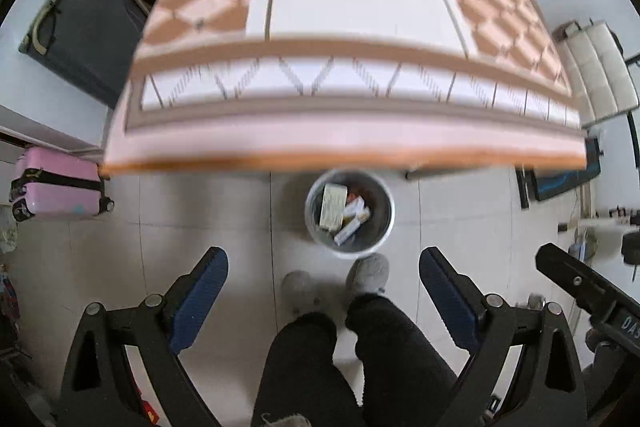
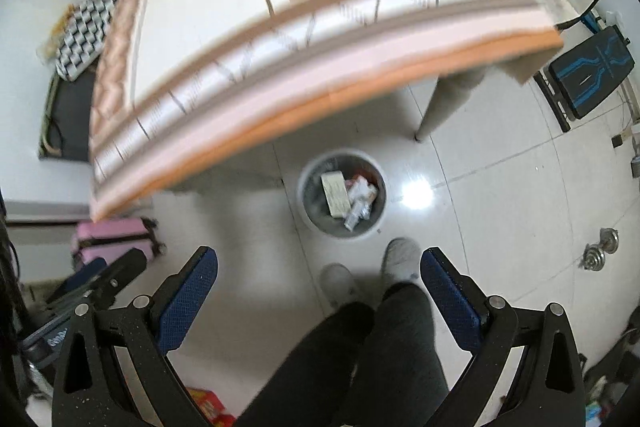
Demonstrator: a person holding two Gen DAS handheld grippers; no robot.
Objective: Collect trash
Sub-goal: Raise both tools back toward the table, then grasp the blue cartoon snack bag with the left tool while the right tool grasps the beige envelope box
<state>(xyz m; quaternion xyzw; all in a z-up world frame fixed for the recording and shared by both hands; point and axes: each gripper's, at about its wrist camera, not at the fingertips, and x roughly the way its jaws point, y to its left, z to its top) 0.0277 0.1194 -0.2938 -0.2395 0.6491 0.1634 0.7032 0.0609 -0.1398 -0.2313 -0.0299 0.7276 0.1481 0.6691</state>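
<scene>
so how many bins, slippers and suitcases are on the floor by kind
round grey trash bin: 1
fuzzy grey slippers: 2
pink hard-shell suitcase: 1
total: 4

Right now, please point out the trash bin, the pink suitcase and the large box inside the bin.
trash bin (image 1: pixel 385 223): left wrist view, inner wall.
pink suitcase (image 1: pixel 56 173): left wrist view, top side.
large box (image 2: pixel 335 193): right wrist view, top face.

Patterned table (image 1: pixel 340 7), pink suitcase (image 1: pixel 56 189), grey slippers (image 1: pixel 367 273)

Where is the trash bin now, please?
The trash bin stands on the floor by the table edge, just ahead of the person's slippers, central in both views.
</scene>
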